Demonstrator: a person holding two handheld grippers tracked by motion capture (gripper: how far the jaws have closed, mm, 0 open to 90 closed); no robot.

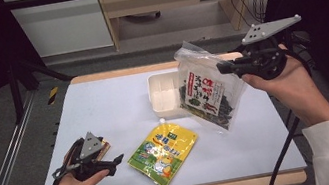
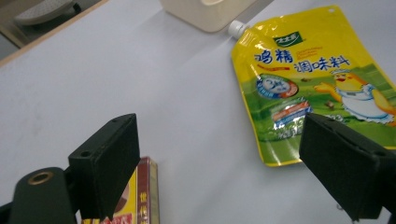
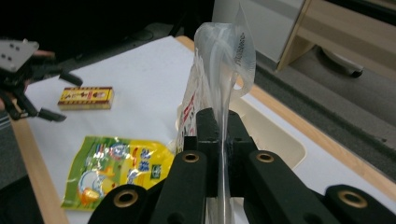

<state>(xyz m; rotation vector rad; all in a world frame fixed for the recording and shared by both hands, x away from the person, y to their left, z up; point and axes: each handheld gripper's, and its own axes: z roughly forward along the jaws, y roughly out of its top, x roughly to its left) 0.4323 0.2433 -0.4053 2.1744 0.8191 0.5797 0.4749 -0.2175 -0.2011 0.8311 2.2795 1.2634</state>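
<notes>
Pinching only the thin clear edge of the seaweed bag (image 1: 208,93) at right of centre, the right fingers (image 3: 219,140) may let it slip onto the white tray (image 1: 159,96). Left fingers (image 1: 116,164) stand apart, empty, above the tabletop (image 1: 104,107) near the small box (image 2: 144,196).

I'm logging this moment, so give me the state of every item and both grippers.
Seaweed bag: lifted, hanging from its clear top edge.
Right gripper: shut on the seaweed bag.
Left gripper: open, nothing between the jaws.
Yellow pouch: flat on the table.
Small box: lying flat.
White tray: upright.
</notes>
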